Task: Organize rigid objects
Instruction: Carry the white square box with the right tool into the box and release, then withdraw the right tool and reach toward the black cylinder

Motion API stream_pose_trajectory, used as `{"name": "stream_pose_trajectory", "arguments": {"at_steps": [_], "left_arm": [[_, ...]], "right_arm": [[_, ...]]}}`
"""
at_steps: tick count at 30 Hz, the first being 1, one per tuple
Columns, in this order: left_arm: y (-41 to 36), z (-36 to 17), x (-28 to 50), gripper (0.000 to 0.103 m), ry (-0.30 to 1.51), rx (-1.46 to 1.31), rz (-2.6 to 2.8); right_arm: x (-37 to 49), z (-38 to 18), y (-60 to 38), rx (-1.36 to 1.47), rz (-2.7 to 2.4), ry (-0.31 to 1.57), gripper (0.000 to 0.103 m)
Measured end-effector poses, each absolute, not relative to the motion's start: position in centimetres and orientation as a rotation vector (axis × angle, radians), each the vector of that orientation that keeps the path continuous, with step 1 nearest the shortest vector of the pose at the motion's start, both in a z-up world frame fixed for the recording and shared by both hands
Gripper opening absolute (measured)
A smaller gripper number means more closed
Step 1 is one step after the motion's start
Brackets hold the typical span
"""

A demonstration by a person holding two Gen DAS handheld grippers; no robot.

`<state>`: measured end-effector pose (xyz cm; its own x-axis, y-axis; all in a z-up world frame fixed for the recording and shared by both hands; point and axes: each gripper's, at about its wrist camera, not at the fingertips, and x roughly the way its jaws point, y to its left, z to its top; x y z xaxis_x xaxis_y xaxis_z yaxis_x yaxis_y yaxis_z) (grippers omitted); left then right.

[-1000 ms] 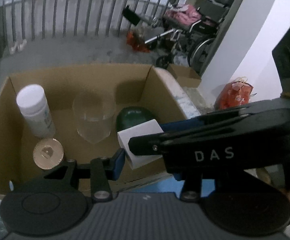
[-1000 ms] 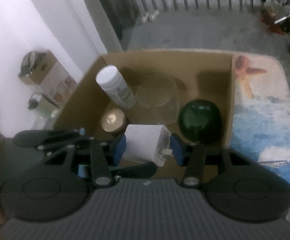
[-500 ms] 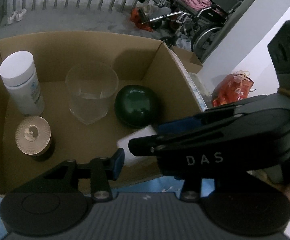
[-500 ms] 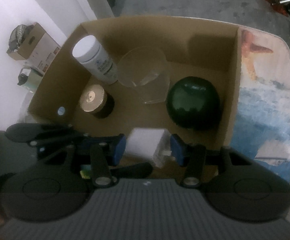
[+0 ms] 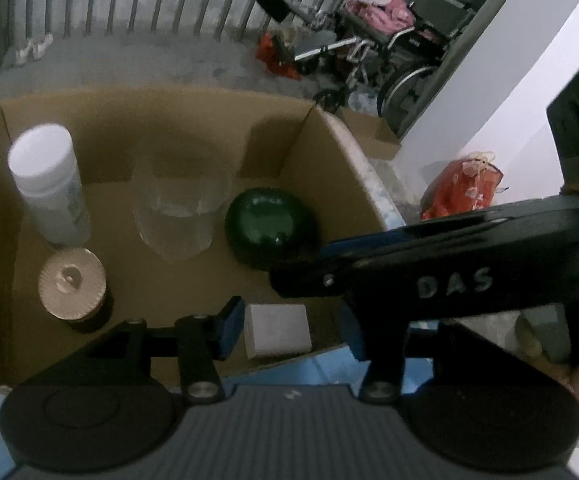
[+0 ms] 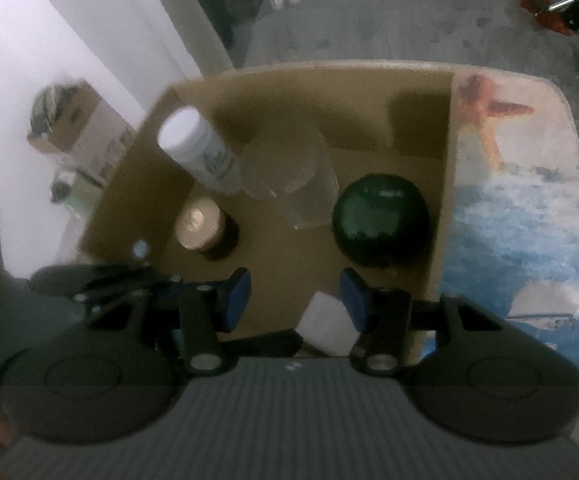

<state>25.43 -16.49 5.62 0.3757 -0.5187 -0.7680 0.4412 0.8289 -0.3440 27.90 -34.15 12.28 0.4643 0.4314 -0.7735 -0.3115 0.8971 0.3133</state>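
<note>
A white block (image 5: 277,330) lies on the floor of the cardboard box (image 5: 193,124), close to its near wall. My left gripper (image 5: 291,328) hovers above it, jaws opening, and the pads do not touch the block. In the right wrist view the same block (image 6: 325,324) lies low, beside the right finger of my right gripper (image 6: 295,298), which is open and holds nothing. A white bottle (image 5: 49,184), a clear glass (image 5: 177,208), a dark green round object (image 5: 269,228) and a gold-lidded jar (image 5: 73,284) also stand in the box.
The box sits on a table with a beach-print cover (image 6: 509,208) bare to its right. The right gripper's body crosses the right side of the left wrist view. Beyond are a railing, wheelchairs (image 5: 389,52), a red bag (image 5: 465,188) and a small carton (image 6: 77,120) by the wall.
The white block, held up between the blue pads earlier, now lies lower on the box floor by the near wall. Both grippers stay over the same spot.
</note>
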Motion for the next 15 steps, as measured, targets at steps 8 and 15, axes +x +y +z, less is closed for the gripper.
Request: {"name": "stream_pose_trajectory", "arguments": {"at_steps": [8,15], "left_arm": [[-13.4,9.5,20.8,0.056,0.873,-0.054,-0.613],[-8.6,12.1,15.7,0.056,0.778,-0.050,-0.595]], "right_arm": [[21.1,16.7,-36.6,0.219,0.481,0.767,0.054],[14.1,16.7,-38.7,0.354,0.512,0.636,0.058]]}}
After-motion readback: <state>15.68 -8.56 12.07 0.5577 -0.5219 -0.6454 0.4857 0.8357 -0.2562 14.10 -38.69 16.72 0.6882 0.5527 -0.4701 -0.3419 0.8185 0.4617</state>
